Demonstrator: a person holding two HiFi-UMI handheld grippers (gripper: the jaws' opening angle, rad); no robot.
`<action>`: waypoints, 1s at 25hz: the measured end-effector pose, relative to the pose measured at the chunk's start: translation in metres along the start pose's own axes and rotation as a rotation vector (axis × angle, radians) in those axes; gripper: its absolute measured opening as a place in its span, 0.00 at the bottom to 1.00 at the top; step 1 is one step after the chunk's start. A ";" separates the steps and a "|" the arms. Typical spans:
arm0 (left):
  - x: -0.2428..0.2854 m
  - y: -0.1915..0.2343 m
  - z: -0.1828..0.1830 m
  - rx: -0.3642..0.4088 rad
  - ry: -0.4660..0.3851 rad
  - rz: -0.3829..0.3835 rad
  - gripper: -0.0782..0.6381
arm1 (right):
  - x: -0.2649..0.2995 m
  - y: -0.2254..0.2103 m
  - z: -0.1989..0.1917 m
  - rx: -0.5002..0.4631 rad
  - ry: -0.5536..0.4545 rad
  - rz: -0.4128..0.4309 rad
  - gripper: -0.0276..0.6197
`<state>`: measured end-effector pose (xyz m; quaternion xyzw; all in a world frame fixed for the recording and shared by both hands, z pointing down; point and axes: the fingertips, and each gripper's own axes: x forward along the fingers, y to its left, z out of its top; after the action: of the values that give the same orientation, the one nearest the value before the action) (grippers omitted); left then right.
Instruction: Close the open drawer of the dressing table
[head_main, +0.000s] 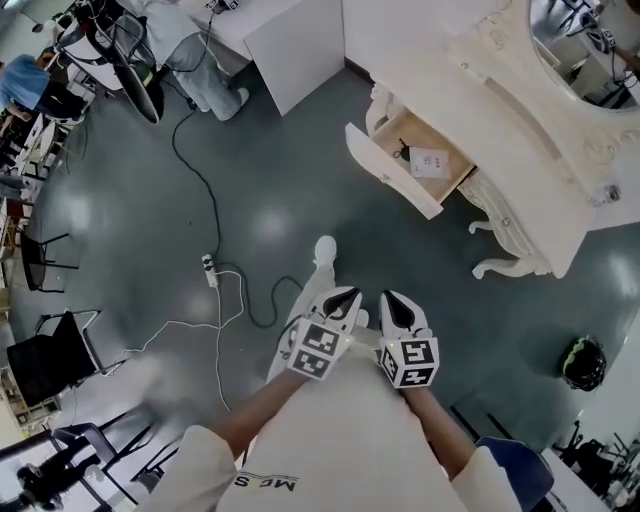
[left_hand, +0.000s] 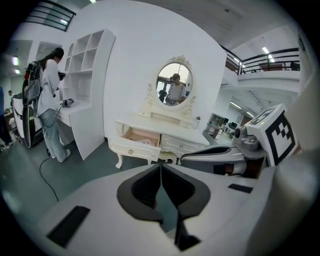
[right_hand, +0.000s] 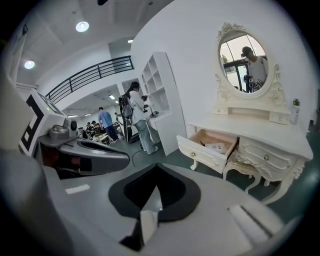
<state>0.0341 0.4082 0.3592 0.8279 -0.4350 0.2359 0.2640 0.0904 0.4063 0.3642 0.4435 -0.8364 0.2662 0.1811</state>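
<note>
Standing well apart from the open drawer (head_main: 393, 170) in the upper right of the frame, I hold the left tool (head_main: 343, 296) and the right tool (head_main: 393, 298) pressed together and empty; I should come close, then push its front squarely.

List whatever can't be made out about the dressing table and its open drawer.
- Paper in the open drawer: print too small to read, head view.
- Small dark item beside it: too small to identify in any view.
- Mirror: cut off by the head view's top edge.
- Dressing table legs: mostly hidden behind the left gripper in its own view.
</note>
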 end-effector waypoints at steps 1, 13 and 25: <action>0.003 0.009 0.003 -0.010 -0.002 0.007 0.13 | 0.007 -0.001 0.004 -0.005 0.004 0.001 0.05; 0.041 0.110 0.069 -0.039 0.010 -0.026 0.13 | 0.101 -0.009 0.080 -0.030 0.033 -0.019 0.05; 0.080 0.219 0.142 0.013 0.017 -0.108 0.13 | 0.213 -0.005 0.169 -0.045 0.026 -0.052 0.05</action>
<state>-0.0867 0.1640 0.3534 0.8498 -0.3861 0.2310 0.2746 -0.0316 0.1645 0.3467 0.4573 -0.8280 0.2482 0.2090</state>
